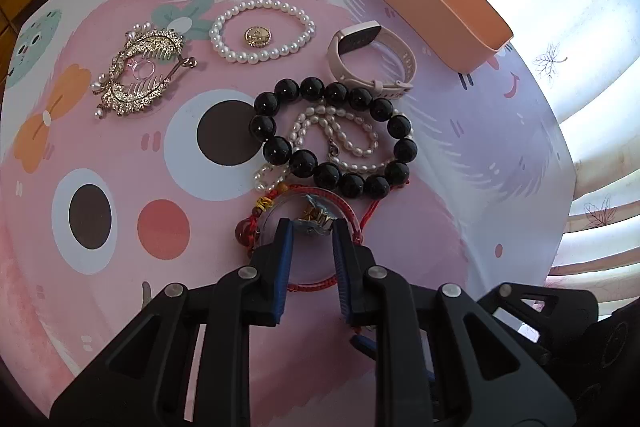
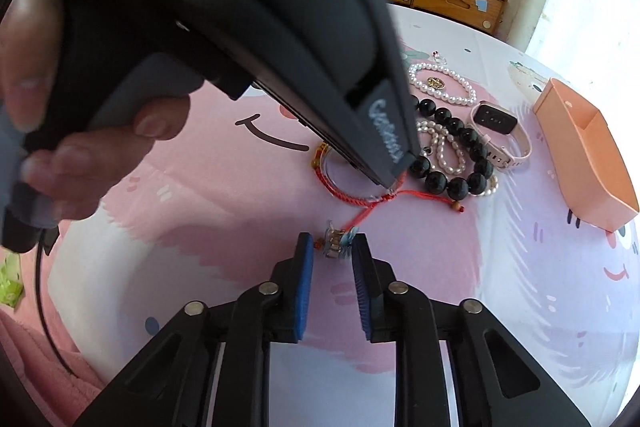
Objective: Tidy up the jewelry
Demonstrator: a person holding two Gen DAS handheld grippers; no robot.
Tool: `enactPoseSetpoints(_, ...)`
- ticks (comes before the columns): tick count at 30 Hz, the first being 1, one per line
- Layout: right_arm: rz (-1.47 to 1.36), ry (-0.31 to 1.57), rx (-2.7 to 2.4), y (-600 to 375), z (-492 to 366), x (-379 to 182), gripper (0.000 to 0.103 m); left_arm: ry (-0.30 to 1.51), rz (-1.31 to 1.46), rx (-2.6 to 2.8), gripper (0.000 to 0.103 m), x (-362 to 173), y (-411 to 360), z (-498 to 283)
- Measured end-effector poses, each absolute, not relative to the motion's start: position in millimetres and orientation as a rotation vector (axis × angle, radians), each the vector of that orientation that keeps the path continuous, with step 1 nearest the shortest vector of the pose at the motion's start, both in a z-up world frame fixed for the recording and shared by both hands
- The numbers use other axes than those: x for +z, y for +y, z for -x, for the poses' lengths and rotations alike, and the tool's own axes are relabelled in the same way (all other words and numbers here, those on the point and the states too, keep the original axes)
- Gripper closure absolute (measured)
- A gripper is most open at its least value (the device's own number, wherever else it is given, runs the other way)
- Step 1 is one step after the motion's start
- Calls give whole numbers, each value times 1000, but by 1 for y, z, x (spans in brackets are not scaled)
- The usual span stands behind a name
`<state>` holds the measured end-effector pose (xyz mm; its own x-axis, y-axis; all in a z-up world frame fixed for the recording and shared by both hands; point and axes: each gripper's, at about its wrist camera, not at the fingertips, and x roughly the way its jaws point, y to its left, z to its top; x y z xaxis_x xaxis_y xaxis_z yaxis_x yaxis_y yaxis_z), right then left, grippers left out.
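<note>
1. The table [image 1: 120, 227] carries jewelry ahead of both tongs.
2. An orange box [image 1: 436, 11] lies far ahead and right of the left tongs [image 1: 313, 227].
3. A black bead bracelet [image 1: 332, 135] sits just beyond them.
4. The left tongs pinch a small charm [image 1: 314, 219] on the red cord bracelet [image 1: 316, 281].
5. The right tongs [image 2: 332, 247], narrowly parted, straddle a charm [image 2: 335, 247]; whether they grip it I cannot tell.

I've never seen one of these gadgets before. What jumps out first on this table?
The big black bead bracelet in the middle of the pink cartoon tablecloth, looped around a strand of small pearls. Behind it lie a round pearl bracelet, a pale pink smartwatch and, at the far right, an open peach box. Nearest, the left gripper and right gripper each pinch part of a red cord bracelet.
</note>
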<state>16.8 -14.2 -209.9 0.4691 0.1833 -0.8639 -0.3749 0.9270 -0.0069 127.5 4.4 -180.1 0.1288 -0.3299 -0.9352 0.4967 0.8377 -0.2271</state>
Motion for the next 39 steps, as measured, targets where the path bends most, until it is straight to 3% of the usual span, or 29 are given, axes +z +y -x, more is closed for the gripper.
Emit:
enactPoseSetpoints(16,124,1022,368,-45,-4,-188,88,1222,-12,-506,86,-129,47,-102)
enactPoseSetpoints(18,127,1033,382,-40,-7,-192,79,1208,30,-482,86,-119,58,-96)
enactPoseSetpoints(20,141,1028,389,-33,-8,-194,52,1199,43,-464,86,-112,65,-93)
enactPoseSetpoints(22,145,1007,391,-26,-8,-195,43,1190,42,-441,86,-106,70,-88)
enactPoseSetpoints(27,144,998,369,-10,-14,-201,47,1174,61,-403,86,-96,81,-77)
enactPoseSetpoints(29,144,1015,341,-7,-17,-203,68,1168,60,-395,86,-92,83,-74)
enactPoseSetpoints(32,116,1045,311,-8,-24,-210,78,1160,54,-389,86,-89,87,-68)
enactPoseSetpoints(39,82,1054,310,-25,-21,-212,83,1158,65,-378,86,-87,91,-63)
